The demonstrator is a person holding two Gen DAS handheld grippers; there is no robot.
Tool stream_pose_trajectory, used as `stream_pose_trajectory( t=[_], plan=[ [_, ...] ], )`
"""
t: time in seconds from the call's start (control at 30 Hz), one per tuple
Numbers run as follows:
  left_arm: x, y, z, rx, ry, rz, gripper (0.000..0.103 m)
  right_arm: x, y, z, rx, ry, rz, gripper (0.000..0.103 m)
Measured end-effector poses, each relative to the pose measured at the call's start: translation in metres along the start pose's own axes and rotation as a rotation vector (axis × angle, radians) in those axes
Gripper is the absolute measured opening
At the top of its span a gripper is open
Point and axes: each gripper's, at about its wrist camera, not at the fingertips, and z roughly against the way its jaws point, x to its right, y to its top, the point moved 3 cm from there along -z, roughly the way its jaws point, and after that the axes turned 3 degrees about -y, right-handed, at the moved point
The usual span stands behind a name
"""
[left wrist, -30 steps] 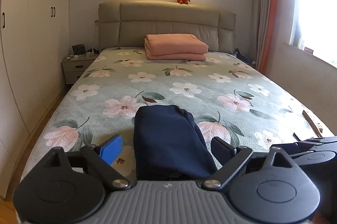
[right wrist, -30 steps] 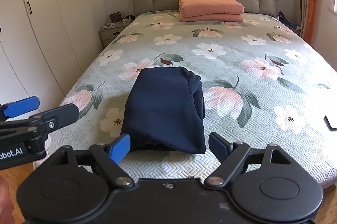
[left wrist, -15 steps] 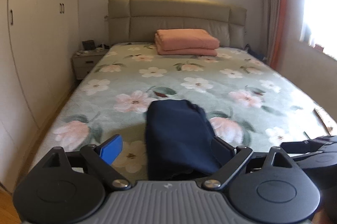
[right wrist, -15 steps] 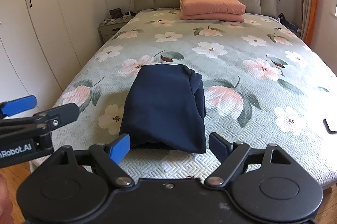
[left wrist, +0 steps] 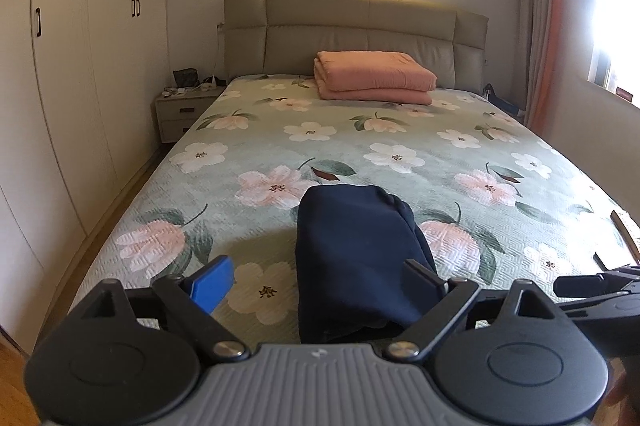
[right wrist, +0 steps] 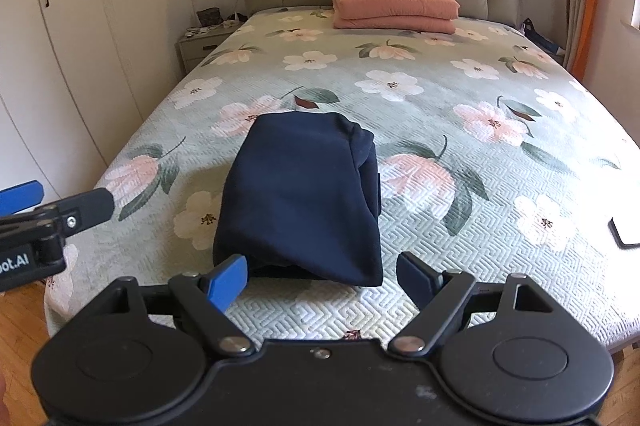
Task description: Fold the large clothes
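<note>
A folded dark navy garment [left wrist: 356, 258] lies on the floral bedspread [left wrist: 400, 154] near the foot of the bed; it also shows in the right wrist view [right wrist: 304, 194]. My left gripper [left wrist: 318, 282] is open and empty, held back from the garment's near edge. My right gripper [right wrist: 322, 282] is open and empty, just short of the garment's near edge. The left gripper's fingers [right wrist: 80, 208] show at the left edge of the right wrist view. Part of the right gripper [left wrist: 592, 286] shows at the right of the left wrist view.
A folded pink blanket [left wrist: 374, 76] lies by the padded headboard [left wrist: 356, 22]. A nightstand [left wrist: 186, 112] and white wardrobes [left wrist: 80, 74] stand on the left. A dark flat object [right wrist: 624, 232] lies at the bed's right edge. A window [left wrist: 616, 10] is on the right.
Both grippers have drawn back and up from the bed a little. The left wrist view has swung left. The garment has not moved.
</note>
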Motion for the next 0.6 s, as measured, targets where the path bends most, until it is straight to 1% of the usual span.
stream_pose_trajectory(
  t=[0.23,0.33,0.4,0.5,0.6],
  plan=[
    [-0.001,-0.003,-0.021,-0.035,0.002,0.007,0.092,0.006,0.001,-0.014,-0.022,-0.018,-0.014,0.097],
    [0.001,-0.004,-0.031,-0.044,0.017,-0.015,0.092,0.008,0.001,-0.023,-0.04,-0.021,-0.02,0.097],
    [0.002,-0.004,-0.037,-0.04,0.026,-0.023,0.093,0.009,0.001,-0.028,-0.049,-0.022,-0.019,0.097],
    [-0.002,-0.005,-0.043,-0.001,0.022,-0.02,0.093,0.01,0.001,-0.036,-0.055,-0.028,-0.018,0.097],
    [-0.006,-0.005,-0.056,-0.023,0.047,-0.007,0.094,0.012,0.0,-0.045,-0.062,-0.037,-0.02,0.097]
  ],
)
